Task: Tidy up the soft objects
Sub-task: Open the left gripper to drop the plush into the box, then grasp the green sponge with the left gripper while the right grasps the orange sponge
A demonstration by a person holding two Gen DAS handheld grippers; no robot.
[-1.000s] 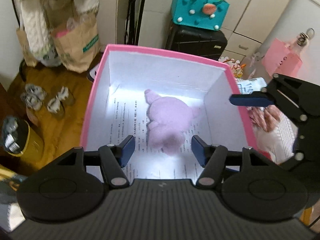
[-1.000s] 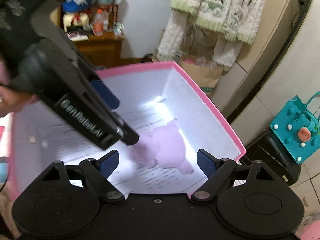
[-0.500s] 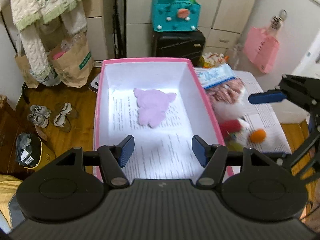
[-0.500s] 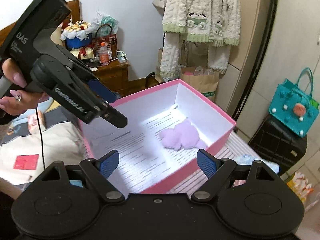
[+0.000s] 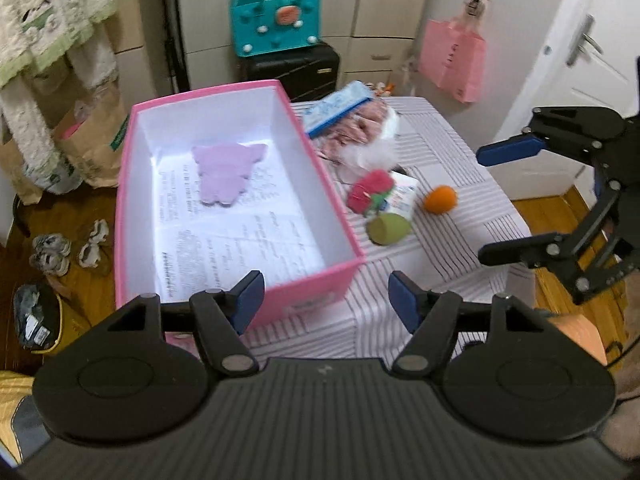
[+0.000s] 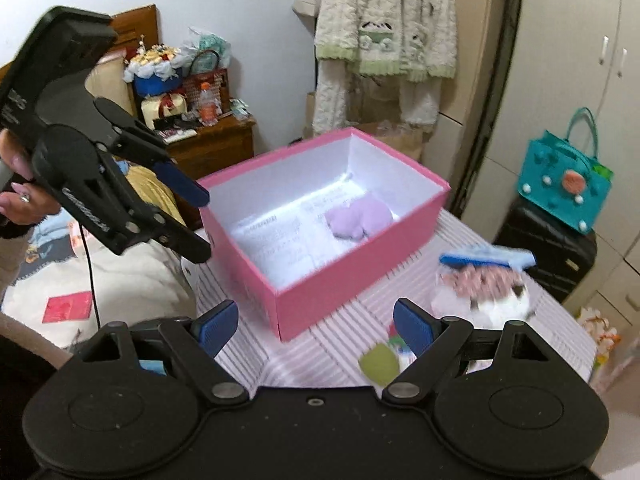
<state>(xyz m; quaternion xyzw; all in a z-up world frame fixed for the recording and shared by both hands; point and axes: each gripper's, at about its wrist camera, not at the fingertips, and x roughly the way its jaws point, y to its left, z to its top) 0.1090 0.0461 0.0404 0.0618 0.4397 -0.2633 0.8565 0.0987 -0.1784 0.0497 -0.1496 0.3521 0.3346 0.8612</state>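
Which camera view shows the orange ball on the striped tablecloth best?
The left wrist view is best: the orange ball lies in full view on the striped tablecloth, right of the pink box. The right wrist view does not show the ball; only the green toy appears near that claw.

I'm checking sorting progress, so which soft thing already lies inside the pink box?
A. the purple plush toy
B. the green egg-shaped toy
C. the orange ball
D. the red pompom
A: the purple plush toy lies on the printed paper inside the pink box, while the other soft things sit outside on the striped cloth.
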